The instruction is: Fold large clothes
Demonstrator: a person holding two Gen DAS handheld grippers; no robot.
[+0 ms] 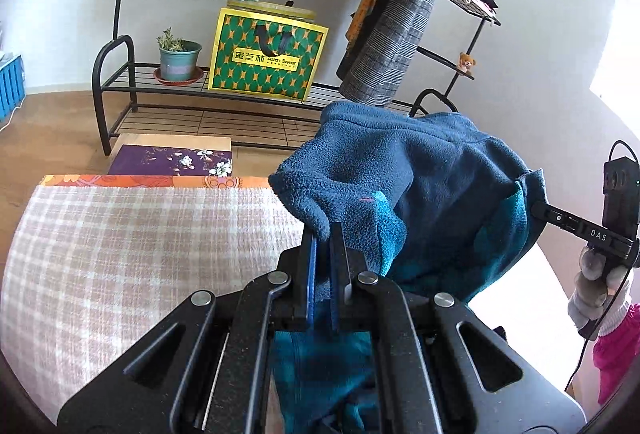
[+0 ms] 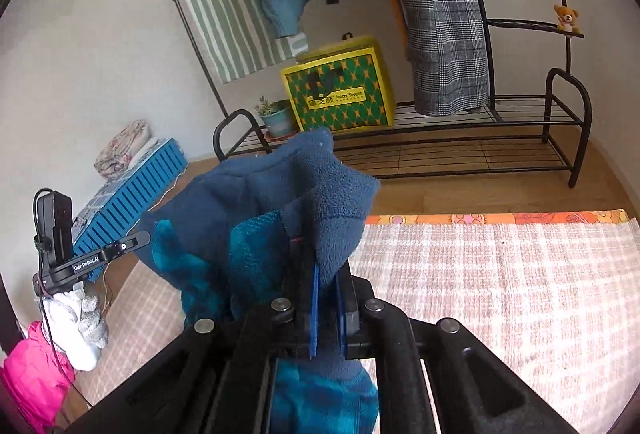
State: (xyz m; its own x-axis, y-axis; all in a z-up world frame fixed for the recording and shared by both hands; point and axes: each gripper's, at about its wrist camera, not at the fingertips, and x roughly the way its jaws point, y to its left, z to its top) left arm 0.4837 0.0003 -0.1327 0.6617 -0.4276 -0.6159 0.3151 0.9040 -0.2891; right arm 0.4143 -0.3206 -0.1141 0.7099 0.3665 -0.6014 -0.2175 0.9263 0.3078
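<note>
A dark blue fleece garment (image 1: 400, 169) with a teal inner side hangs bunched in the air between both grippers. My left gripper (image 1: 324, 234) is shut on a fold of its edge, held above the checked pink-and-white cloth (image 1: 140, 254) on the work surface. In the right wrist view the same fleece (image 2: 280, 201) rises in front of the camera, and my right gripper (image 2: 326, 274) is shut on another fold of it. Each view shows the other hand-held gripper at its edge: the right one (image 1: 592, 234) and the left one (image 2: 92, 262), each gripped by a gloved hand.
A black metal clothes rack (image 2: 480, 129) stands along the far wall with hanging coats, a green-and-yellow gift bag (image 1: 268, 61) and a potted plant (image 1: 178, 57) on its lower shelf. A blue slatted crate (image 2: 132, 201) sits on the wooden floor. An orange patterned border (image 2: 500, 218) edges the checked cloth.
</note>
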